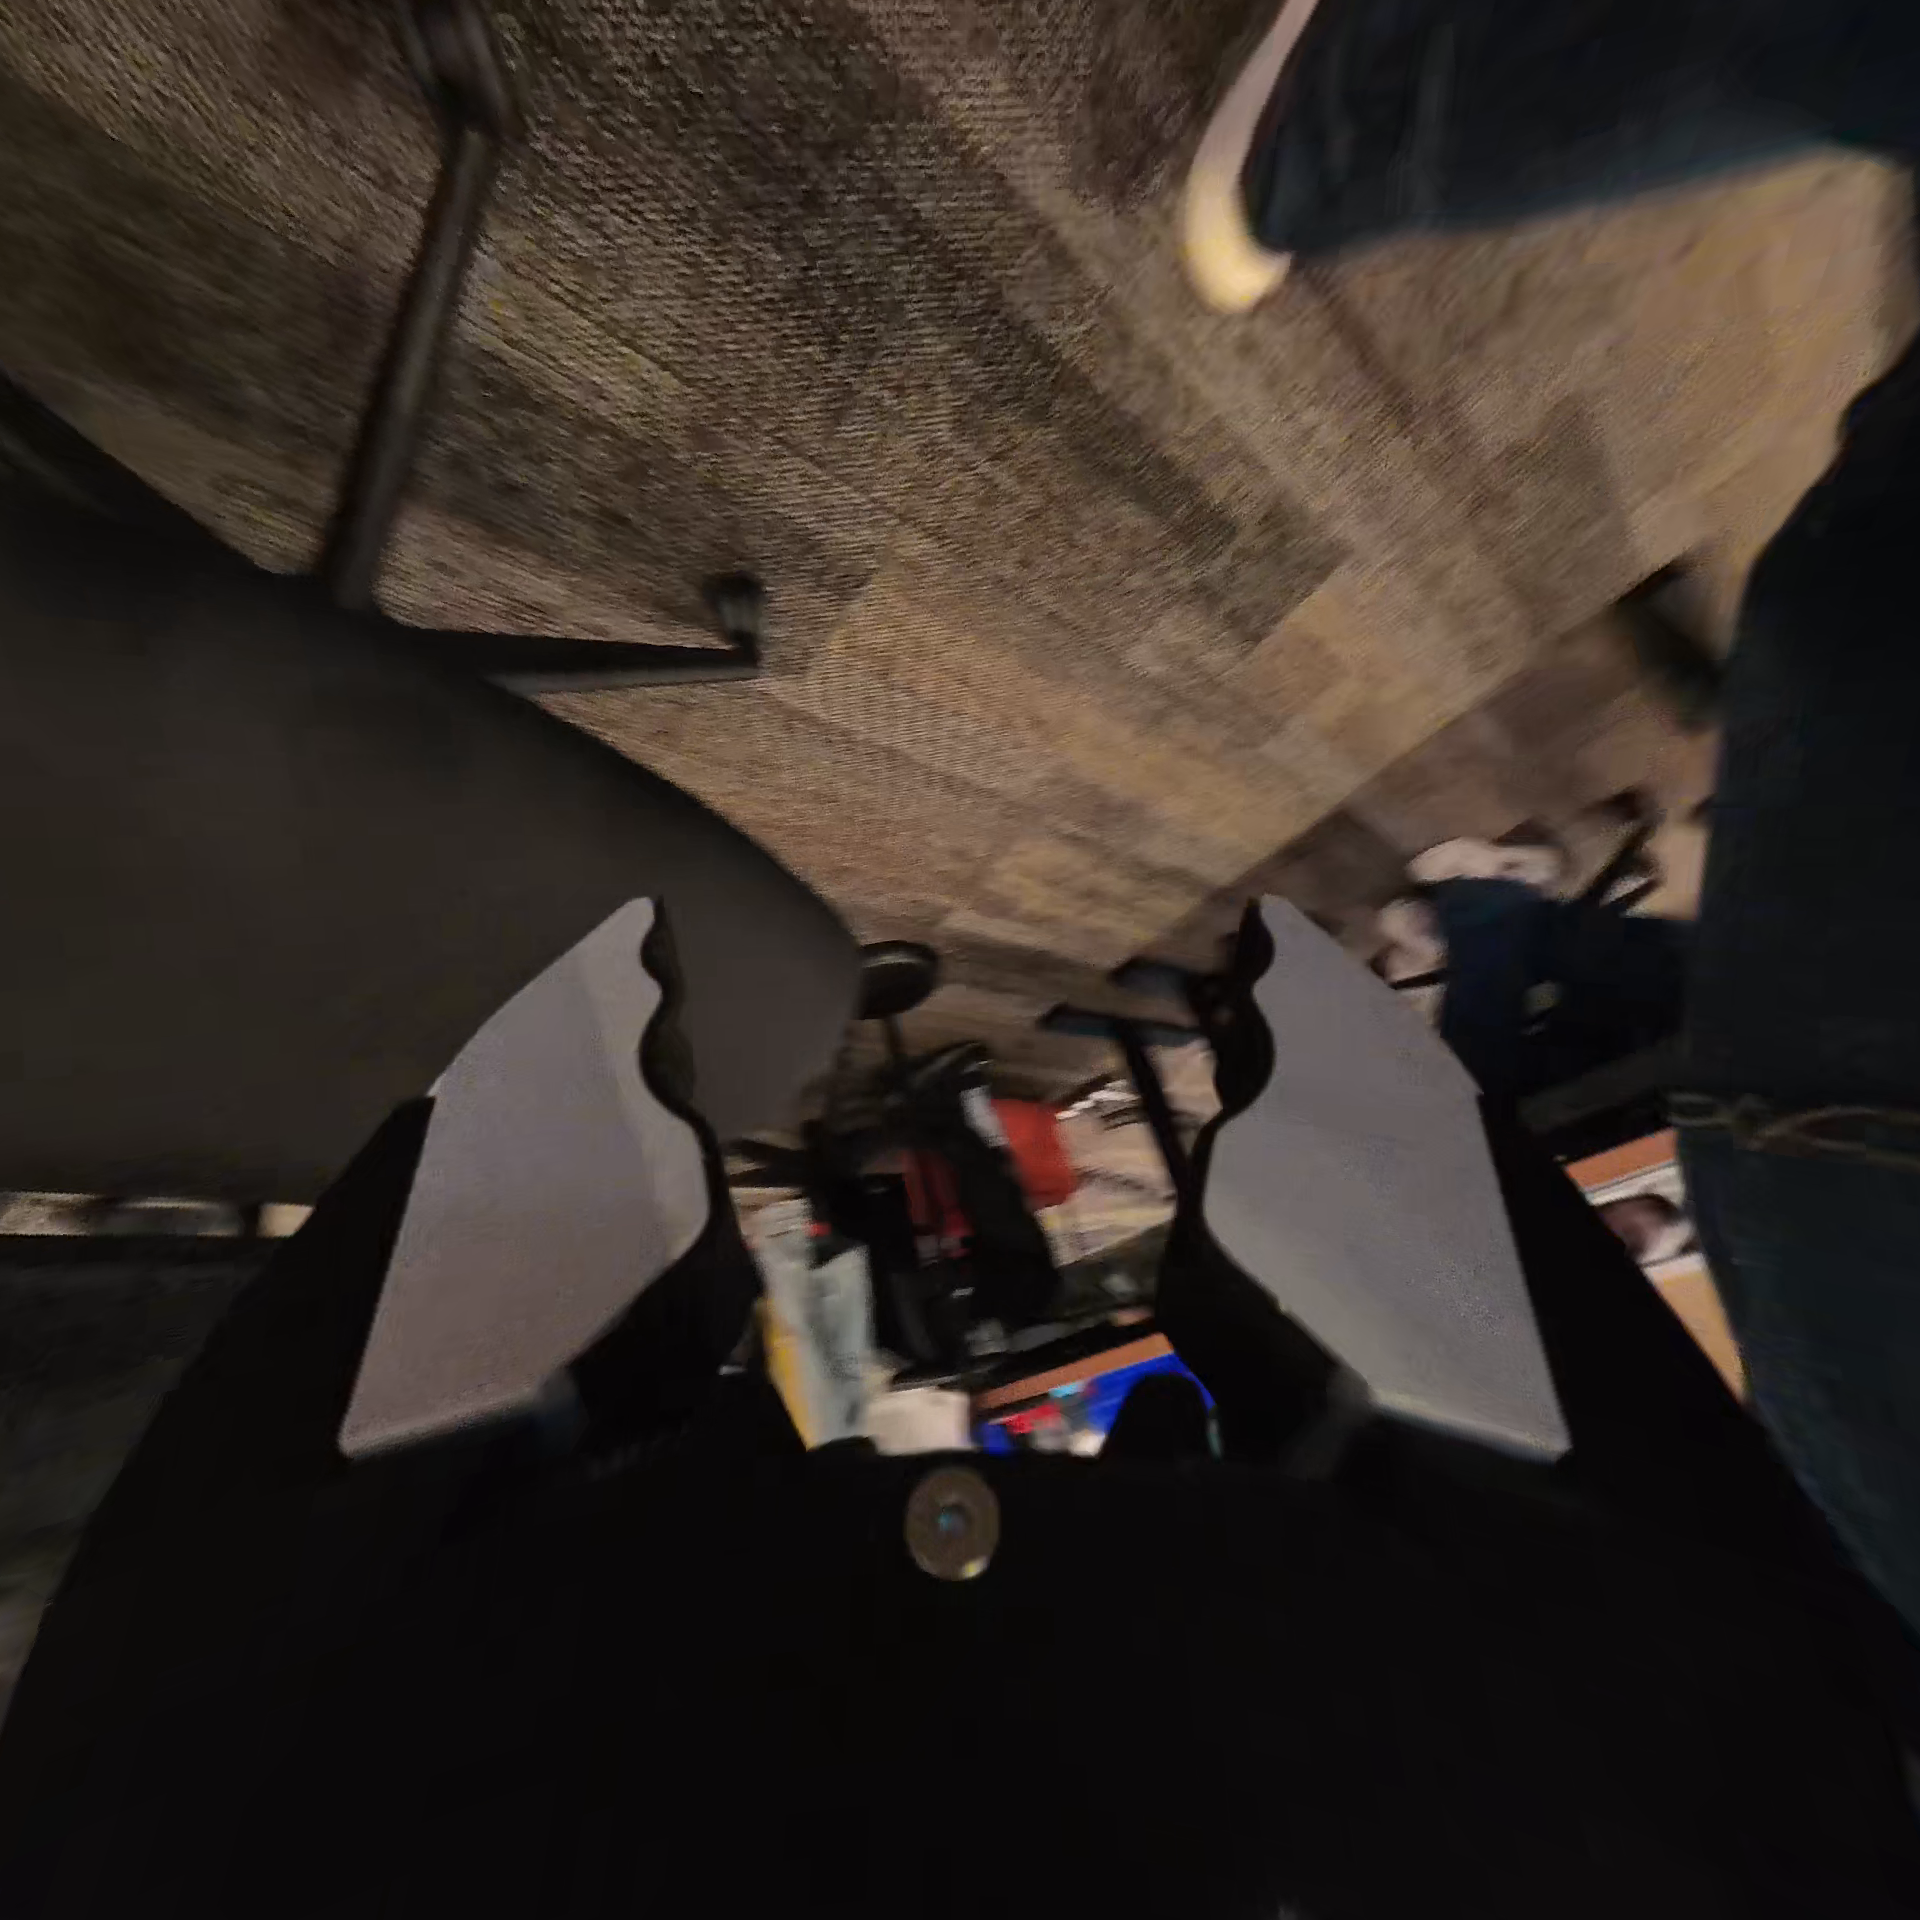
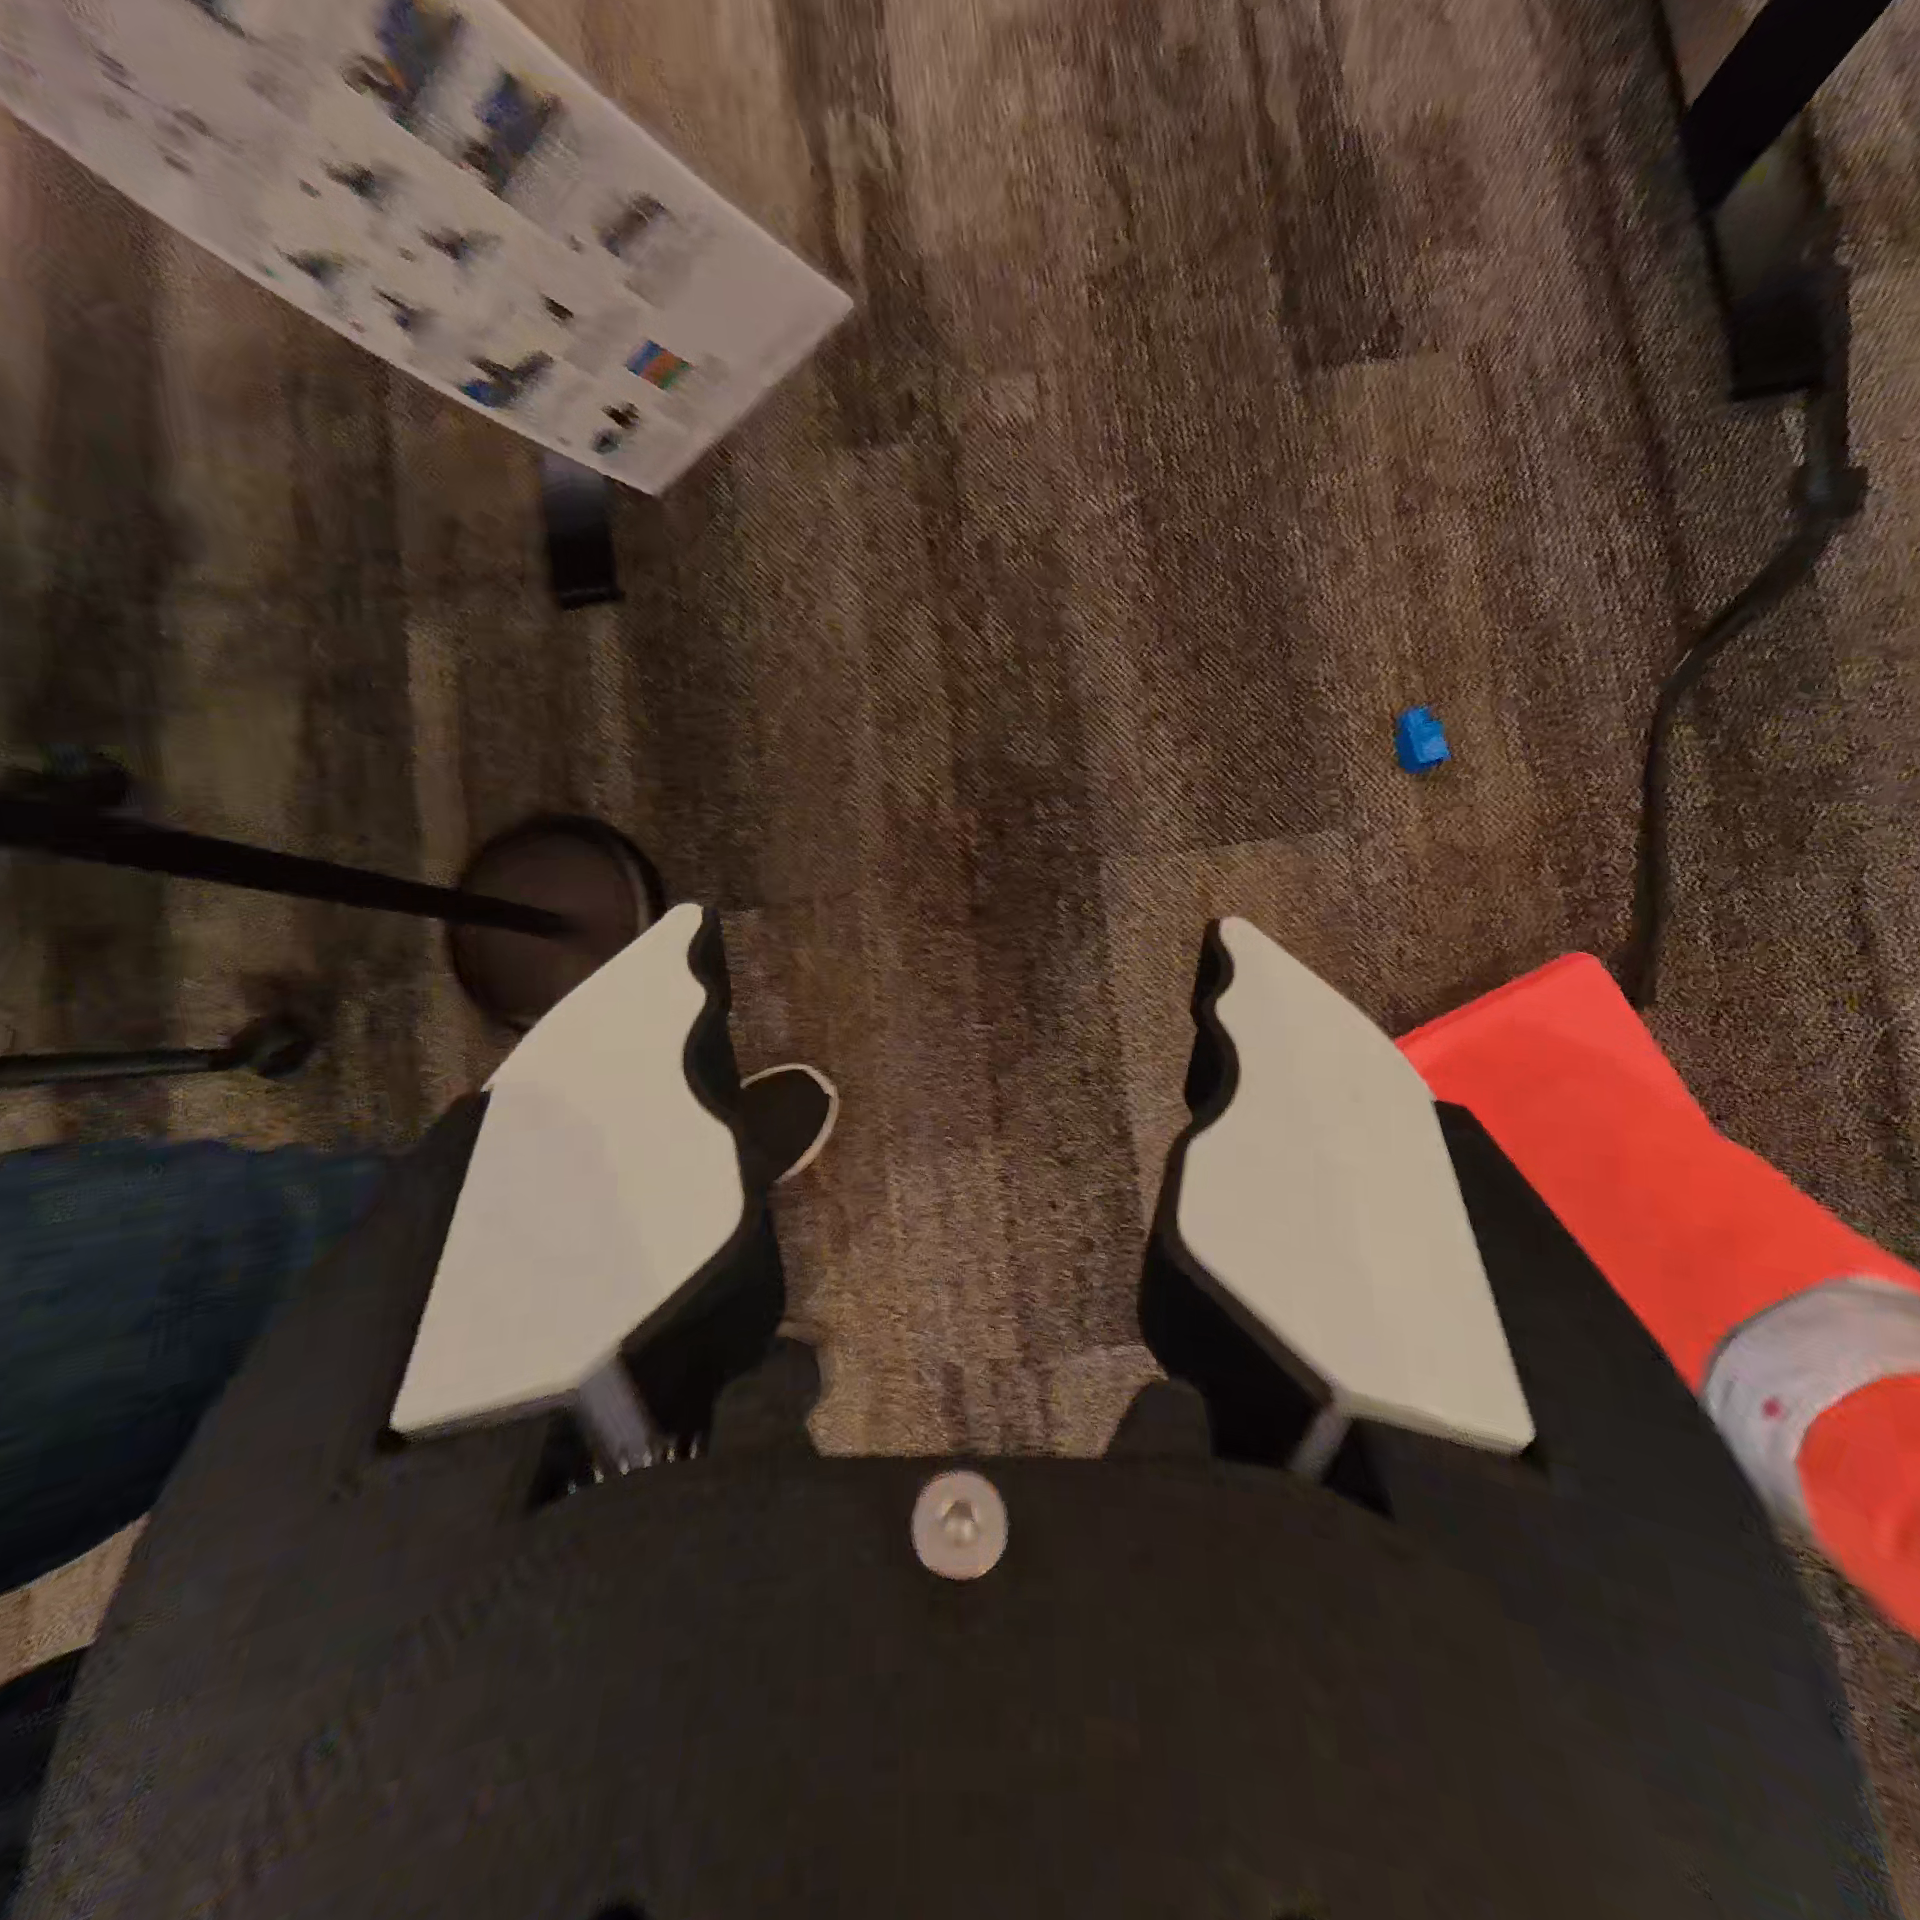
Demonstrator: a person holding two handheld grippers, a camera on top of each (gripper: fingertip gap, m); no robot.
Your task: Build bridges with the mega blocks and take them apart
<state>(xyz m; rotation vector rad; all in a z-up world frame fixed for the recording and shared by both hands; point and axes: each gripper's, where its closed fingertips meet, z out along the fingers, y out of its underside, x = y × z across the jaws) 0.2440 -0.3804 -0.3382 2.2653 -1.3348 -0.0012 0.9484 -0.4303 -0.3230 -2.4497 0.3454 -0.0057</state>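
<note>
Both grippers hang over a brown carpet floor. My left gripper (image 1: pixel 956 935) is open with nothing between its fingers; its view is blurred and tilted, with no block in it. My right gripper (image 2: pixel 961 940) is open with only carpet between its fingers. A small blue block (image 2: pixel 1421 740) lies on the carpet ahead and to the right of the right gripper, well apart from it.
A dark round tabletop (image 1: pixel 312 883) fills the left of the left wrist view; a person's jeans leg (image 1: pixel 1818 935) and shoe (image 1: pixel 1455 125) are at right. In the right wrist view are a white printed board (image 2: pixel 436 229), an orange cone (image 2: pixel 1621 1195), a round stand base (image 2: pixel 551 935) and a black cable (image 2: pixel 1714 644).
</note>
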